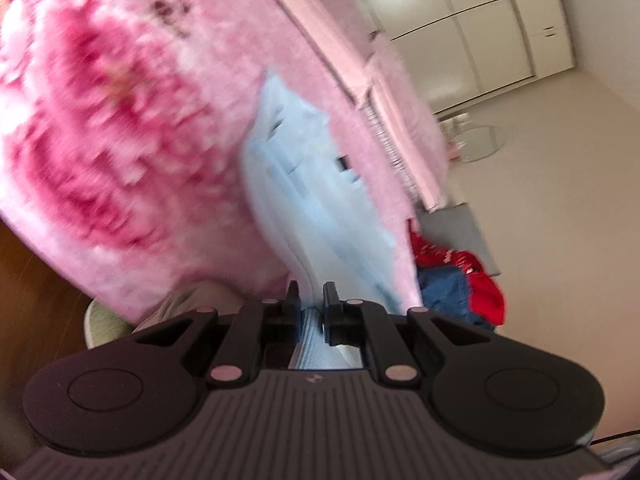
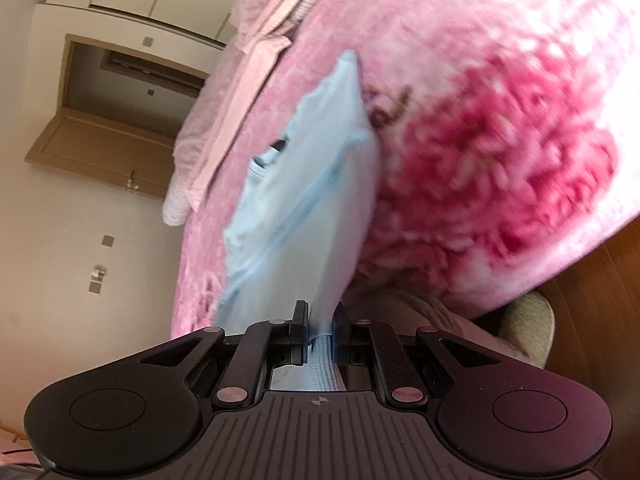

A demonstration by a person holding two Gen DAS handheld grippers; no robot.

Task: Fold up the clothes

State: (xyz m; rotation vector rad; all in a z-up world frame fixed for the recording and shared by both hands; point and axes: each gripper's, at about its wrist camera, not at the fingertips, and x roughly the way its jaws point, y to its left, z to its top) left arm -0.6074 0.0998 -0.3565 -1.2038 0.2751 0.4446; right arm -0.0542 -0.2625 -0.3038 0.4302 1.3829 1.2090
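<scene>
A light blue garment [image 1: 304, 184] stretches away from me over a pink fluffy blanket [image 1: 120, 128] on the bed. My left gripper [image 1: 311, 300] is shut on the near edge of that cloth, which bunches between the black fingers. In the right wrist view the same light blue garment [image 2: 316, 184] runs forward across the pink blanket [image 2: 500, 140], and my right gripper [image 2: 322, 320] is shut on another part of its near hem. The far end of the garment lies on the blanket. Both views are blurred.
A heap of red and blue clothes [image 1: 460, 280] lies beside a grey cushion [image 1: 452, 232] at the bed's edge. Pink pillows [image 2: 248, 80] sit at the head of the bed. White wardrobes [image 1: 500, 28], a wooden door [image 2: 108, 148] and brown floor [image 1: 36, 280] surround it.
</scene>
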